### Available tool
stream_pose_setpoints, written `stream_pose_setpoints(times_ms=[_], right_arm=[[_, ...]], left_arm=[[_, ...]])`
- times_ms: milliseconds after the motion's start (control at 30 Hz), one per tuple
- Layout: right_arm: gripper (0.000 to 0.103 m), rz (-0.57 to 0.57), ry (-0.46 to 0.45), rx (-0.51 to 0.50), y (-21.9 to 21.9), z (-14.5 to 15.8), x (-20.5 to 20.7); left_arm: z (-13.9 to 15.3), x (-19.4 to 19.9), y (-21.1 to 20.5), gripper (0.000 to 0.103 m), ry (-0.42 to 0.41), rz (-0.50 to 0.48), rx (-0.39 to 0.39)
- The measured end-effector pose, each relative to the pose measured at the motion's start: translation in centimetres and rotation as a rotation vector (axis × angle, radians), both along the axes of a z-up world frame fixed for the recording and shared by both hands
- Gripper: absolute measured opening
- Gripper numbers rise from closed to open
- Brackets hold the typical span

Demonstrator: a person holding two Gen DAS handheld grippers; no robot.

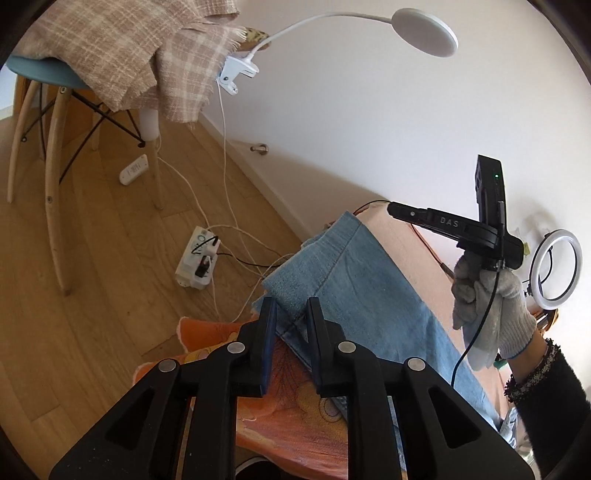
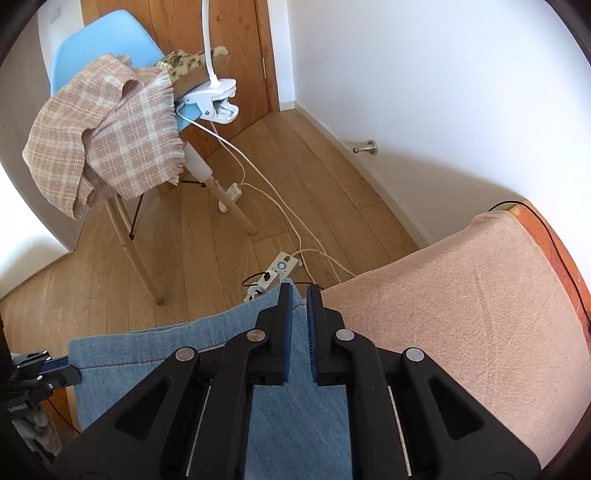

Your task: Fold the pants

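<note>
Light blue jeans (image 1: 362, 295) lie folded on a pink towel (image 1: 402, 236) over an orange patterned blanket (image 1: 288, 402). My left gripper (image 1: 291, 308) is at the near corner of the jeans. Its jaws are slightly apart, with the denim hem between them but not pinched. In the right wrist view the left gripper (image 2: 75, 371) touches the left edge of the jeans (image 2: 295, 413). A gloved hand holds my right gripper (image 1: 391, 210) clear above the towel, with nothing hanging from it. From its own camera, the right gripper (image 2: 300, 295) shows a narrow empty gap, with denim and towel (image 2: 461, 314) below.
A blue chair (image 2: 92, 40) draped with a checked blanket (image 2: 122, 136) stands on the wood floor, with a white clip lamp (image 1: 424, 33) fixed to it. A power strip (image 1: 197, 262) and loose cables lie on the floor by the bed edge. A ring light (image 1: 557, 266) stands at the right.
</note>
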State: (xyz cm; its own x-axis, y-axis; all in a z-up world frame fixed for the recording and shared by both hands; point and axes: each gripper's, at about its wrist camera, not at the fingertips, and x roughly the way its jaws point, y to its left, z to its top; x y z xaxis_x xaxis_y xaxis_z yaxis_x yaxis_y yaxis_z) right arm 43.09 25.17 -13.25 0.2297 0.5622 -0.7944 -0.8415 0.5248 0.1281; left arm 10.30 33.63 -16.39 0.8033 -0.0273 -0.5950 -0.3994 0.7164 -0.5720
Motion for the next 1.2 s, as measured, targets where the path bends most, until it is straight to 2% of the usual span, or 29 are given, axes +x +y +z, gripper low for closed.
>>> stream_pose_setpoints(times_ms=[133,300,367,433,467,533,567,700,900,1067,1200], right_arm=[[0.038,-0.053,0.001,0.069,-4.1,3.7,-1.3],[0.045,-0.132,-0.024,0.142,-10.7,8.7,-4.0],[0.055,-0.178,-0.047,0.163,-13.8,10.4,-5.3],[0.059,-0.227,-0.067,0.174,-16.9,11.9,-6.6],[0.06,-0.252,-0.072,0.177,-18.4,12.6,-7.2],[0.063,-0.308,-0.085,0.174,-21.6,13.7,-8.6],[0.065,-0.336,-0.097,0.169,-23.4,14.3,-9.4],[0.066,-0.463,-0.131,0.159,-31.1,15.9,-12.7],[0.067,-0.698,-0.15,0.112,-44.0,16.2,-16.9],[0.067,-0.875,-0.119,0.093,-53.6,15.6,-19.5],[0.067,-0.978,-0.072,0.086,-59.8,14.5,-20.5]], left_arm=[[1.4,-1.0,-0.3,0.015,-0.001,-0.035,0.031],[3.8,-1.1,-1.4,0.015,-0.047,-0.098,0.027],[4.7,-0.8,-2.0,0.015,-0.074,-0.121,0.009],[5.8,-0.3,-3.1,0.018,-0.095,-0.161,0.006],[6.3,0.1,-3.8,0.021,-0.106,-0.183,0.006],[7.2,0.9,-5.4,0.038,-0.124,-0.232,0.006],[7.6,1.2,-6.2,0.041,-0.131,-0.261,0.003],[8.6,3.0,-10.6,0.043,-0.136,-0.396,-0.009],[9.1,5.3,-18.7,0.047,-0.127,-0.599,-0.046],[8.9,6.6,-25.6,0.053,-0.108,-0.744,-0.054],[7.5,7.7,-30.4,0.055,-0.051,-0.864,-0.094]])
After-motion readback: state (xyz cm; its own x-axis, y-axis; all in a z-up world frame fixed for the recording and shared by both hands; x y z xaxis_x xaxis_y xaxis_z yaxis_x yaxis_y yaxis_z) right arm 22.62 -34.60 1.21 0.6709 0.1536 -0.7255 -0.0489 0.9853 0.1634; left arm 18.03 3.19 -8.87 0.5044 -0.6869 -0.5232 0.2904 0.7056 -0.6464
